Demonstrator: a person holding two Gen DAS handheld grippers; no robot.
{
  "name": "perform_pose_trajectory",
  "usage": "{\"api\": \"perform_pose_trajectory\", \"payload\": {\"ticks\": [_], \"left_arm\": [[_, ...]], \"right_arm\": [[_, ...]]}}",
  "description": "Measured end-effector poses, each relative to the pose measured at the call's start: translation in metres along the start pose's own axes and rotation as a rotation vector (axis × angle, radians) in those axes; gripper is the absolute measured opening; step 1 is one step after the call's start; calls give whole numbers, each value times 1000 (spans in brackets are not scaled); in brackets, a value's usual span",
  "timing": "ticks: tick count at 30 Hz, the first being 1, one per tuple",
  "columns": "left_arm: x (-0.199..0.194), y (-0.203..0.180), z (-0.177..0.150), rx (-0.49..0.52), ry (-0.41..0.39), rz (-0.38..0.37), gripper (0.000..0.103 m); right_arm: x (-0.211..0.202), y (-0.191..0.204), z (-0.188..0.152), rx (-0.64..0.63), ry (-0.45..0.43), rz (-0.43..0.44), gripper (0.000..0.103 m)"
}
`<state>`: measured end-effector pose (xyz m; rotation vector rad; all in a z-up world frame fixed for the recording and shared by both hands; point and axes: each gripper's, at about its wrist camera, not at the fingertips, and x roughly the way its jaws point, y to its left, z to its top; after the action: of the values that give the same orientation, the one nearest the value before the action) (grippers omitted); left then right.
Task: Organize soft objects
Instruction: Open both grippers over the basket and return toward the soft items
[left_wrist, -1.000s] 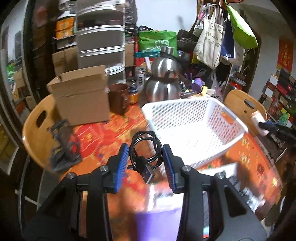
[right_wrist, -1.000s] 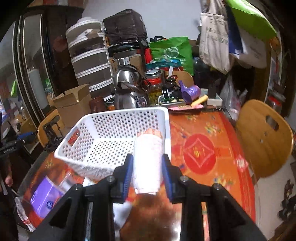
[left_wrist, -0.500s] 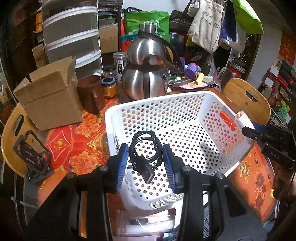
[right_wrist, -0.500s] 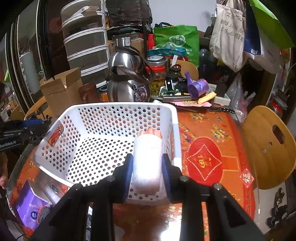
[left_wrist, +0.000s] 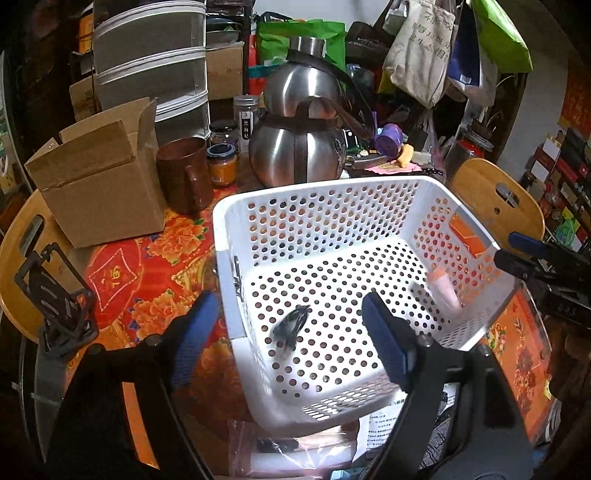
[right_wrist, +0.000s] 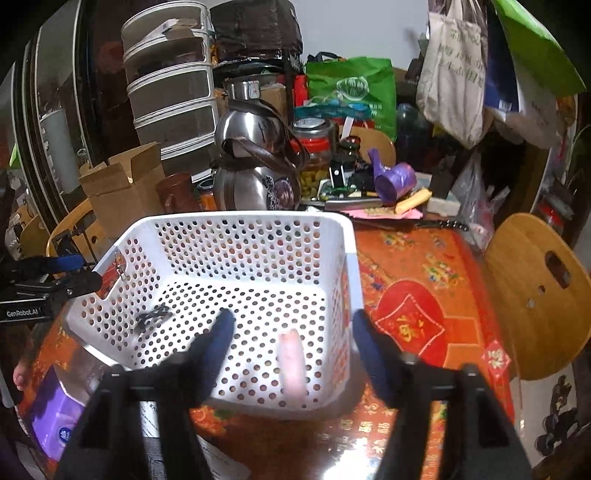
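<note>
Over the white basket (left_wrist: 424, 192) on the bench (left_wrist: 147, 266), my left tool (left_wrist: 288, 332) is opening, the black cable (left_wrist: 291, 325) blurred between its pads, untouched. My right tool (right_wrist: 291, 328) is opening too, the pale roll (right_wrist: 291, 365) loose between its pads.

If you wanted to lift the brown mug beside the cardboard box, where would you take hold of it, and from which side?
I would probably take the brown mug by its rim, coming from above. It stands upright with its mouth open, while the cardboard box and the orange jar crowd its sides; its handle faces the white basket.
</note>
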<state>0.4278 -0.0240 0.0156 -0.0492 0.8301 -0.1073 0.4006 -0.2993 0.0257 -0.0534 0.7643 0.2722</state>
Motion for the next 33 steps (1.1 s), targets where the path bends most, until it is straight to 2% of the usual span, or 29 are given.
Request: {"api": "perform_pose_trajectory", "payload": {"ticks": [7, 10, 13, 18, 22, 27, 33], "left_arm": [[-15, 9, -16, 10, 7, 12, 79], [-35, 18, -29, 11, -15, 19, 79], [-54, 32, -43, -1, -5, 46, 79], [-89, 47, -83, -28, -2, 59, 79], [-116, 48, -126, -48, -22, 37, 79], [-139, 27, -176, -75, -38, -10, 79], [-158, -27, -216, -62, -84, -34, 79]], "right_arm": [[-10, 5, -11, -4, 5, -3, 71], [-23, 7, -23, -5, 11, -18, 71], [-42, 8, -38, 8, -1, -11, 71], [-74, 11, -78, 36, -14, 11, 72], [-90, 15, -118, 54, 4, 18, 73], [-116, 23, -170, 57, -12, 14, 73], [-144, 20, -226, 96, -13, 38, 73]]}}
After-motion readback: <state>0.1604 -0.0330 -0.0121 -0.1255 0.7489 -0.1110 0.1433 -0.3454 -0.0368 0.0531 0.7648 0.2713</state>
